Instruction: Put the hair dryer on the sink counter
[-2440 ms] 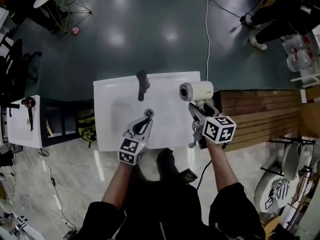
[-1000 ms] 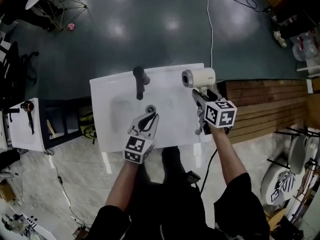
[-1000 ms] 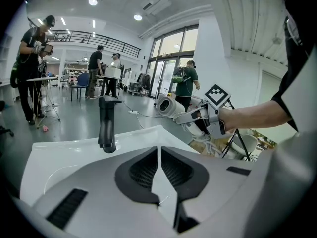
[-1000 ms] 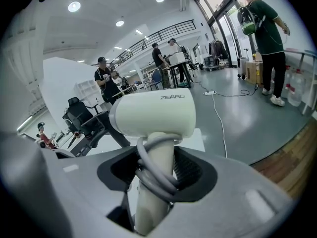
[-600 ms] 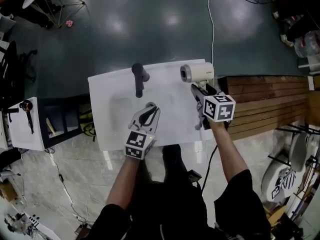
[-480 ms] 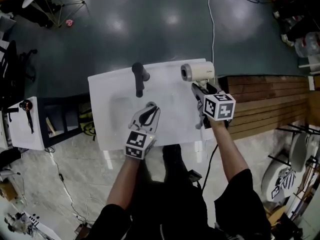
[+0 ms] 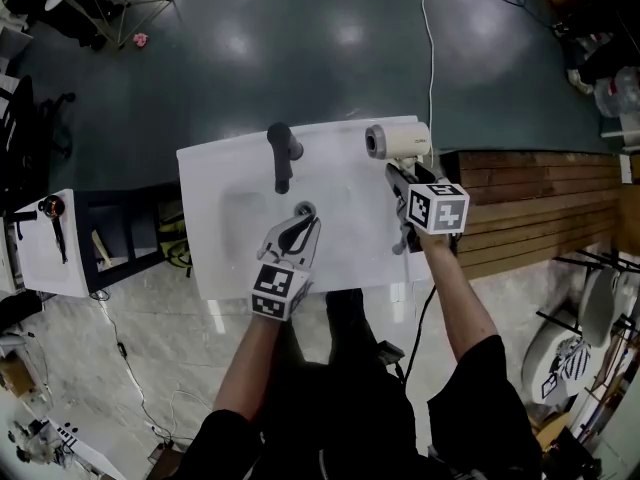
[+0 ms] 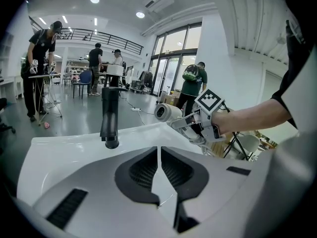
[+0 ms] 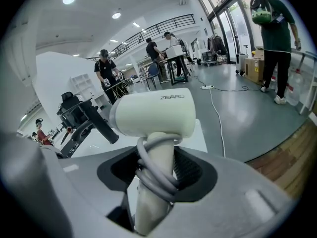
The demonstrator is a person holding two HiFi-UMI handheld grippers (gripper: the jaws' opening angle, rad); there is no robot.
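Cream hair dryer (image 9: 153, 115): handle (cord-wrapped) half hidden.

The hair dryer (image 7: 398, 140) is cream-white, with a short round barrel and a small word printed on its side. A grey cord is wound several times around its handle. The barrel lies about level, and its dark open end (image 8: 159, 112) looks toward the side of the black faucet (image 7: 282, 154). The handle points down and is clamped between the fingers (image 9: 190, 170) of the right gripper (image 7: 399, 178). The dryer is over the far right corner of the white rectangular sink worktop (image 7: 225, 168); whether it touches the worktop I cannot tell.
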